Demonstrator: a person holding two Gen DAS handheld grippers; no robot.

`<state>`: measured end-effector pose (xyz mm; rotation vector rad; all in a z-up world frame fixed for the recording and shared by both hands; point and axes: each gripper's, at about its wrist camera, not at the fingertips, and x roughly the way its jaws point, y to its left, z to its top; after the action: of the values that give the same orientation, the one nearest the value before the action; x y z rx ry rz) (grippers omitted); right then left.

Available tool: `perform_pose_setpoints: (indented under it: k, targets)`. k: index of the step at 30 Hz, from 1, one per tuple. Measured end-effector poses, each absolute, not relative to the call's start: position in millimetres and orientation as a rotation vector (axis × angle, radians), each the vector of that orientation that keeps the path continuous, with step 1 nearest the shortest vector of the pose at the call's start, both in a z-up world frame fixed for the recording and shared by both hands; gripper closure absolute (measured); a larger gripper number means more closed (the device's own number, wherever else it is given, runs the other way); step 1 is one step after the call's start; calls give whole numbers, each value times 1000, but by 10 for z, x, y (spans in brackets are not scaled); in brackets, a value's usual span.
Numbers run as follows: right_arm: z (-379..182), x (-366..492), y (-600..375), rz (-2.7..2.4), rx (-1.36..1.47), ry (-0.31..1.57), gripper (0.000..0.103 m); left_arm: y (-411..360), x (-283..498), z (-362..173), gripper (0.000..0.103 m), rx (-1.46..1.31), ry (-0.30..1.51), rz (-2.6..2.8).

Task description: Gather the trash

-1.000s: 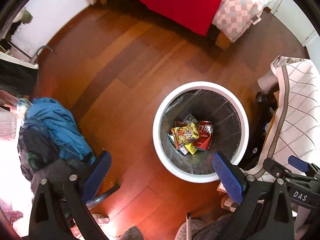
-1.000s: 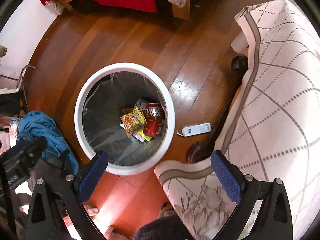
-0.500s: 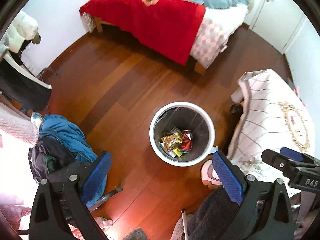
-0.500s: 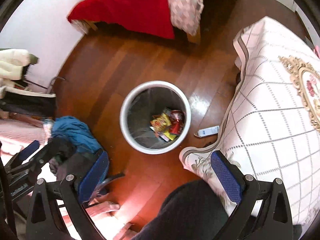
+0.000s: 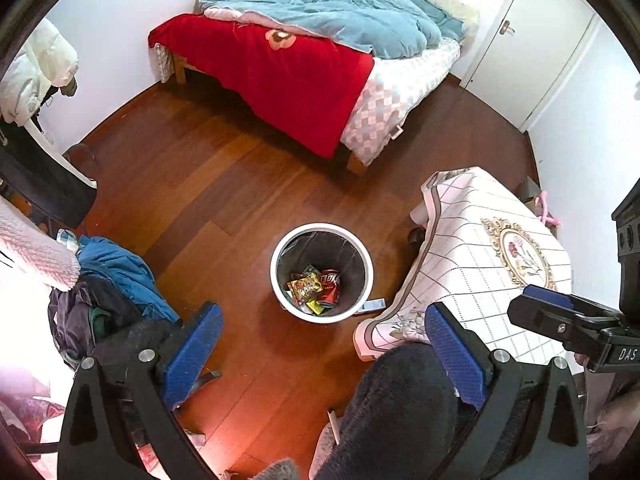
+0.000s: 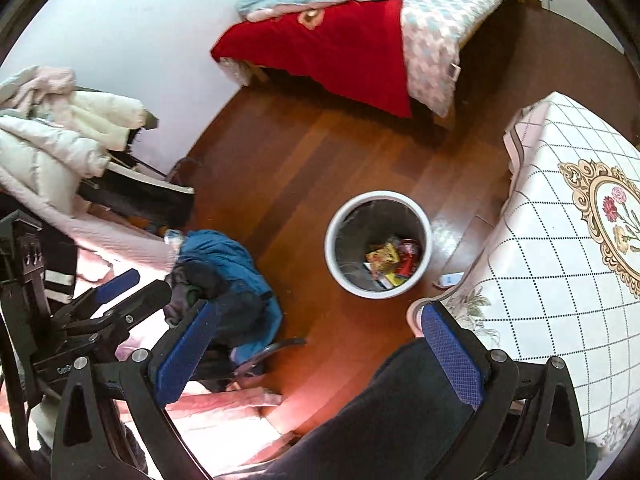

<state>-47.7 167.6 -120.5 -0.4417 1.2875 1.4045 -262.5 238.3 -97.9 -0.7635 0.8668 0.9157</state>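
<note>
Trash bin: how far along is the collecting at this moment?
Done: the white trash bin holds a red can, a yellow snack bag and other wrappers. In hand: nothing; the left gripper and right gripper are open and empty. Left: a small white box lies on the floor beside the bin.

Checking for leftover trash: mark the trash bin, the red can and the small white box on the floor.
trash bin (image 5: 276,280), left wrist view, left rim.
red can (image 5: 329,286), left wrist view, its side.
small white box (image 6: 450,279), right wrist view, visible top face.
</note>
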Motion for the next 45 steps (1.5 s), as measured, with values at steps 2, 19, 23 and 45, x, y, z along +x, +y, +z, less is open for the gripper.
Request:
perform_pose_setpoints:
  k: [2,19,23,45]
  targets:
    - [-1094,-498,1628,1424,-425,1286,0,2338,-2655,-909,0,-766,854,908]
    - [-715,-648,1534,1478,-441,1253,0,2180,-2749,-676,0,-769,815,871]
    - [-721,-661,1547,1482,-449,1257,0,2176,-2758,-685,0,-776,814,869]
    - [-742,-678,1528,1484,-475,1259,0,2134,-2744,-670,0,-769,803,854]
